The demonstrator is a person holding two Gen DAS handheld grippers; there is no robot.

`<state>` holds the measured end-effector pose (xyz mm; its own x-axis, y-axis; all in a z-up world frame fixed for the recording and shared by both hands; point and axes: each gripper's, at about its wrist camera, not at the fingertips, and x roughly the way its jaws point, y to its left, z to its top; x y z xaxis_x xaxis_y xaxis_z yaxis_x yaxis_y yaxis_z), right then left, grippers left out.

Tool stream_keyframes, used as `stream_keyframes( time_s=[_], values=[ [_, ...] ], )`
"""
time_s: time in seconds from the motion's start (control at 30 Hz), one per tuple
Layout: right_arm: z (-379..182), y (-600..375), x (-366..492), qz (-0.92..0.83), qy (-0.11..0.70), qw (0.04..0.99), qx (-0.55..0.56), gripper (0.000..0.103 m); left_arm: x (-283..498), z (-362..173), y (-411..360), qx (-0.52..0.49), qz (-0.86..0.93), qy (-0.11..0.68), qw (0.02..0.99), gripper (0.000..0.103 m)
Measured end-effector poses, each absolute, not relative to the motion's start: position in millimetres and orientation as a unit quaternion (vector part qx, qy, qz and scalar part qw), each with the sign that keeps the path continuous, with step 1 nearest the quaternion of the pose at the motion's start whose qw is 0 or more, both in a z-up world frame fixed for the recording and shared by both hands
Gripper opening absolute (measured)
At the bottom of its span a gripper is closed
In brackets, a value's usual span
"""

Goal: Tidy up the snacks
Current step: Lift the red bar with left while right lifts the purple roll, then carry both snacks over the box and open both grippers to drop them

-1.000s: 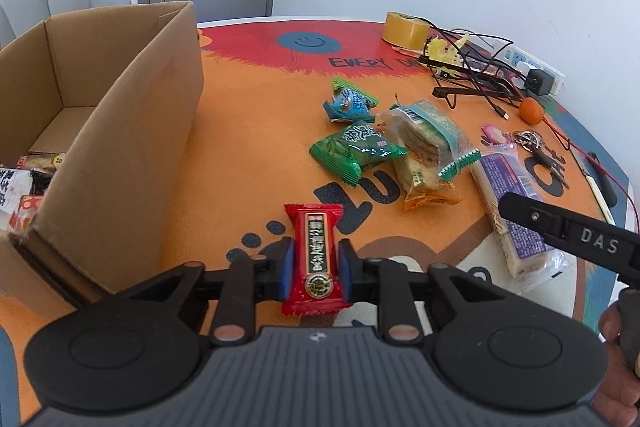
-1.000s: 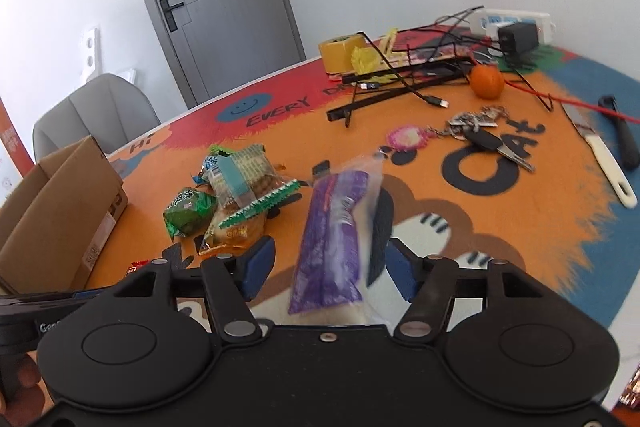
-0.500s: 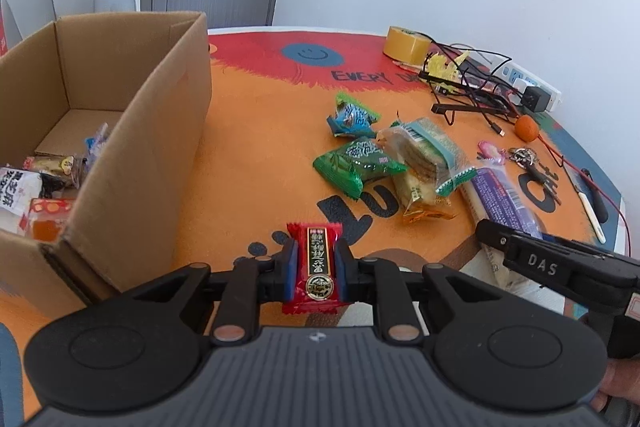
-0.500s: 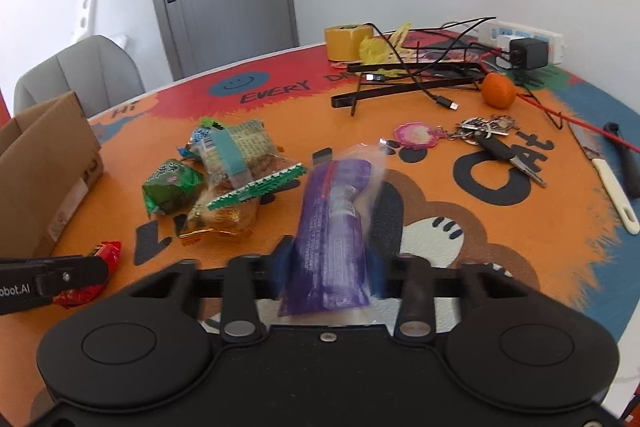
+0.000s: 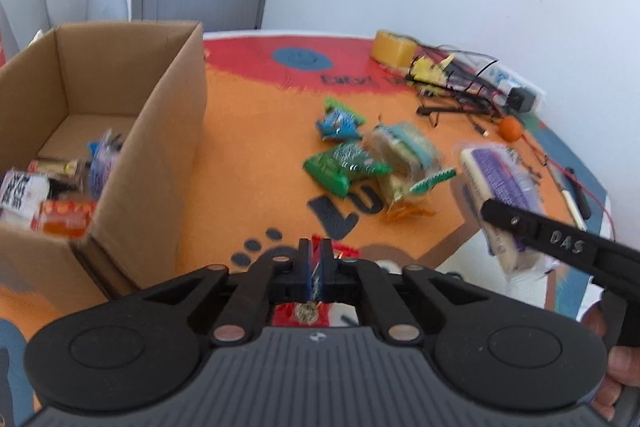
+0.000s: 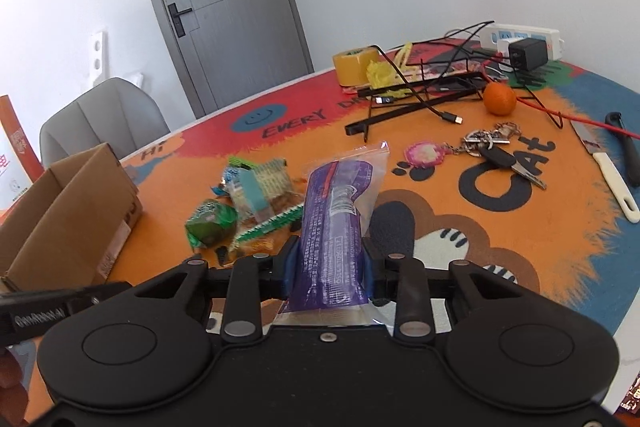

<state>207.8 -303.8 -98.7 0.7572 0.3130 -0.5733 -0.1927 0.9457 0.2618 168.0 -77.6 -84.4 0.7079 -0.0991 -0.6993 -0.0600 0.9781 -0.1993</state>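
My left gripper [image 5: 315, 259] is shut on a red snack packet [image 5: 306, 313], squeezed thin between the pads and held above the mat, right of the open cardboard box [image 5: 168, 131] with several snacks inside. My right gripper [image 6: 327, 259] is shut on a long purple snack pack [image 6: 336, 223] and holds it lifted; it also shows in the left wrist view [image 5: 500, 187]. A green packet [image 5: 340, 171], a blue packet [image 5: 338, 123] and clear-wrapped biscuits [image 5: 404, 155] lie in a pile on the mat.
At the back right are a yellow tape roll [image 6: 354, 67], tangled cables [image 6: 424, 95], a power strip with charger [image 6: 524, 47], an orange [image 6: 499, 99], keys [image 6: 492, 151] and a knife [image 6: 608, 171]. A grey chair [image 6: 104, 123] stands behind the table.
Both grippers have risen from the mat with their packets. The left jaws have squeezed the red packet much narrower. The purple pack now hangs clear of the mat.
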Motion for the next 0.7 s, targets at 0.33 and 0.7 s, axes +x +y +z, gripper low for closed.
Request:
stream_keyframes(
  time_s=[0.33, 0.7],
  values=[
    [-106.9, -304.0, 198.8, 0.136, 0.34, 0.925, 0.098, 0.032, 168.9, -99.7, -85.9, -0.09, -0.019, 0.401, 0.911, 0.039],
    [-89.1, -297.0, 183.0, 0.153, 0.317, 0.931, 0.098, 0.032, 160.2, -90.2, -83.2, -0.082, -0.01, 0.371, 0.925, 0.018]
  ],
)
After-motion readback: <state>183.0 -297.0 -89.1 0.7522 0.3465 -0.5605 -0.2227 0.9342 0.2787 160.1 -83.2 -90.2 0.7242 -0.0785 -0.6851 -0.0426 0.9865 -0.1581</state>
